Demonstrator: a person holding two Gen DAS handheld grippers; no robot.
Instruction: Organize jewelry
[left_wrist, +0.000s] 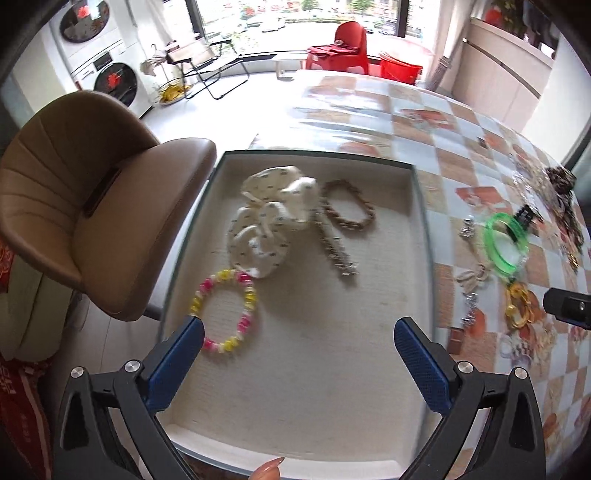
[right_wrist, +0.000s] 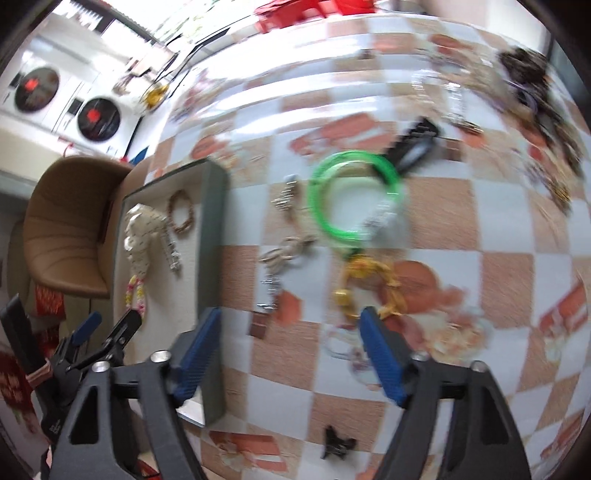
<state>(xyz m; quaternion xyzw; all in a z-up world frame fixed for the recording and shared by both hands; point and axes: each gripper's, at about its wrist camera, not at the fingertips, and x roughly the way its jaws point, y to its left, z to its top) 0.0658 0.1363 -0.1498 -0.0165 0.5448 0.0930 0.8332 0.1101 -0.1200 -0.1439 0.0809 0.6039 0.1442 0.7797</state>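
Left gripper: blue-padded fingers spread wide, nothing between them, poised above the near half of the tray; also seen in the right wrist view at the lower left.
Right gripper: fingers released and well apart, empty, over the checked cloth just right of the tray's long wall; its tip shows at the right edge of the left wrist view.
Shallow grey-rimmed tray with pale lining: lies on the table's left part, beside the brown padded chair.
Pink-and-yellow beaded bracelet: inside the tray, touching or just beside the left gripper's left fingertip.
White dotted fabric scrunchie: in the tray, beyond the beaded bracelet, ahead of the open fingers.
Brown twisted rope bracelet: in the tray's far right part, just beside the scrunchie.
Silver chain: in the tray, running from the scrunchie's right side toward the middle.
Translucent green plastic bangle: on the cloth outside the tray, ahead of the right gripper, a black hair clip at its far edge.
Yellow linked bracelet: on the cloth, just beyond the right gripper's right fingertip.
Small silver pieces: scattered between tray and bangle; too blurred to name.
Small black claw clip: on the cloth below the right gripper's fingers.
Orange-and-white checked tablecloth: covers the table.
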